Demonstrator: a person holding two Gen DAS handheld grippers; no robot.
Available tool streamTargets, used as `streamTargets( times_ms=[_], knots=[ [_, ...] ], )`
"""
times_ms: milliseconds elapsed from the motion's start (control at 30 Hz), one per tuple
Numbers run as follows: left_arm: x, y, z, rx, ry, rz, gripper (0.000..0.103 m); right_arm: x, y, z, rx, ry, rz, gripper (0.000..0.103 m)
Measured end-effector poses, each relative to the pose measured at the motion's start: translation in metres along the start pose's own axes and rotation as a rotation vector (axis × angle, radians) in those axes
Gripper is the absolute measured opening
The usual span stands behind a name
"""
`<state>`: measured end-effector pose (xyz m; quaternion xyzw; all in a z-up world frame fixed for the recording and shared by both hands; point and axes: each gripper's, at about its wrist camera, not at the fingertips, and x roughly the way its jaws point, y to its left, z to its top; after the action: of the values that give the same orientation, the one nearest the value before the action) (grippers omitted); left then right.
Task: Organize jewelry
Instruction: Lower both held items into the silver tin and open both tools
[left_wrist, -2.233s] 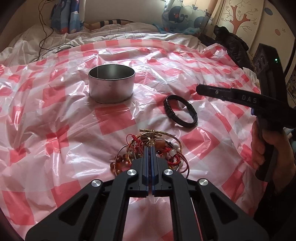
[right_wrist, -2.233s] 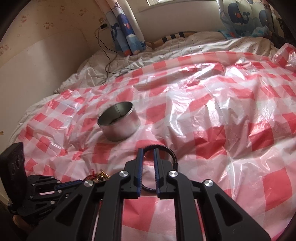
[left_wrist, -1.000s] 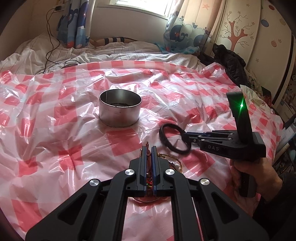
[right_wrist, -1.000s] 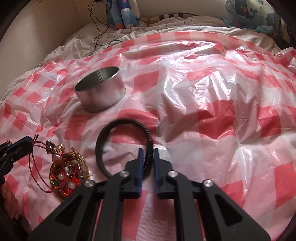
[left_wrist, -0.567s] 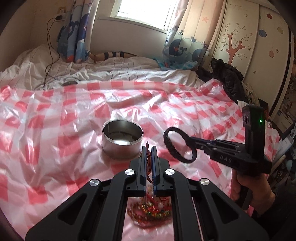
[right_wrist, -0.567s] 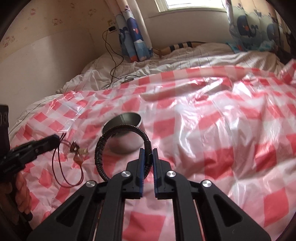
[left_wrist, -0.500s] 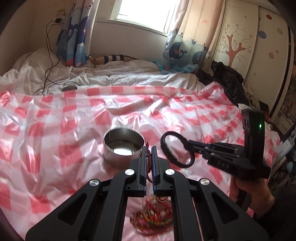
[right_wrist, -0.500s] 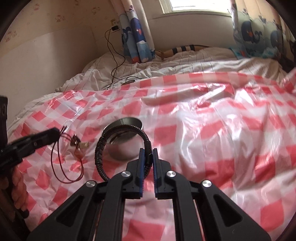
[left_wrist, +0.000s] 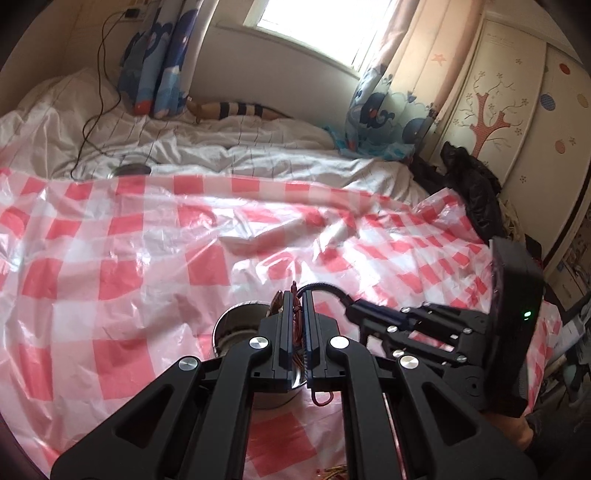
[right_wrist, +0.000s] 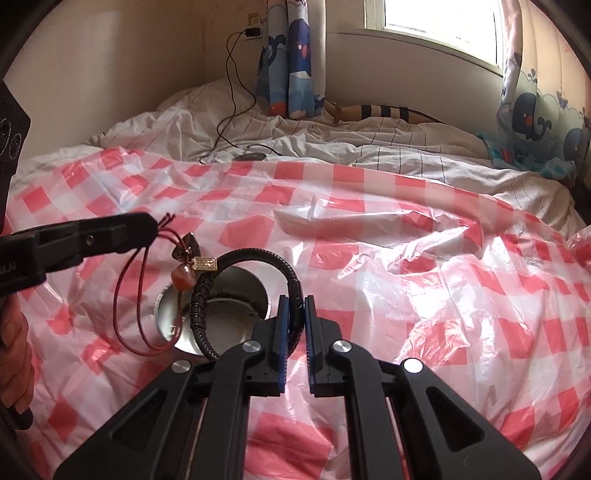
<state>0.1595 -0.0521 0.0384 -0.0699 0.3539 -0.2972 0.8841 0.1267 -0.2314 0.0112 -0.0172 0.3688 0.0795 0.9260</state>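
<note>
A round metal tin (right_wrist: 218, 295) stands on the red-checked plastic sheet (right_wrist: 406, 258); it also shows in the left wrist view (left_wrist: 236, 325), partly behind my fingers. My left gripper (left_wrist: 297, 295) is shut on a red cord necklace (right_wrist: 136, 295) with a brown pendant (right_wrist: 183, 277), which hangs over the tin's left rim. My right gripper (right_wrist: 295, 299) is shut on a black braided bracelet (right_wrist: 251, 258), held upright over the tin. In the right wrist view the left gripper (right_wrist: 155, 227) comes in from the left.
The sheet covers a bed with a rumpled white duvet (right_wrist: 332, 144) behind. A black cable (right_wrist: 229, 92) runs down from a wall socket. Dark clothing (left_wrist: 476, 192) lies at the right edge. More jewellery (left_wrist: 332, 472) lies on the sheet at the bottom edge.
Both grippers have lifted their pieces and moved forward over the tin. The rest of the beaded bundle has stayed on the sheet below the left gripper.
</note>
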Motion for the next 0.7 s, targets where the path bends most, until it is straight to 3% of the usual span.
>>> streamTargets(
  times_ms=[233, 333, 400, 467, 533, 700],
  knots=[
    [0.043, 0.019, -0.024, 0.003, 0.162, 0.097, 0.005, 0.007, -0.005, -0.004, -0.006, 0.014, -0.030, 0.009],
    [0.049, 0.023, -0.027, -0.006, 0.187, 0.097, 0.010, 0.007, -0.003, -0.004, -0.012, 0.011, -0.024, 0.009],
    [0.047, 0.026, -0.025, -0.025, 0.183, 0.104, 0.023, 0.008, 0.001, -0.003, -0.021, 0.011, -0.018, 0.009],
    [0.039, 0.032, -0.020, -0.066, 0.165, 0.087, 0.045, 0.010, 0.007, 0.000, -0.036, 0.010, -0.011, 0.009],
    [0.031, 0.038, -0.014, -0.102, 0.148, 0.107, 0.057, 0.012, 0.013, 0.004, -0.053, 0.008, -0.002, 0.009],
    [0.007, 0.052, 0.001, -0.168, 0.082, 0.123, 0.064, 0.022, 0.033, 0.006, -0.098, 0.026, 0.021, 0.009]
  ],
)
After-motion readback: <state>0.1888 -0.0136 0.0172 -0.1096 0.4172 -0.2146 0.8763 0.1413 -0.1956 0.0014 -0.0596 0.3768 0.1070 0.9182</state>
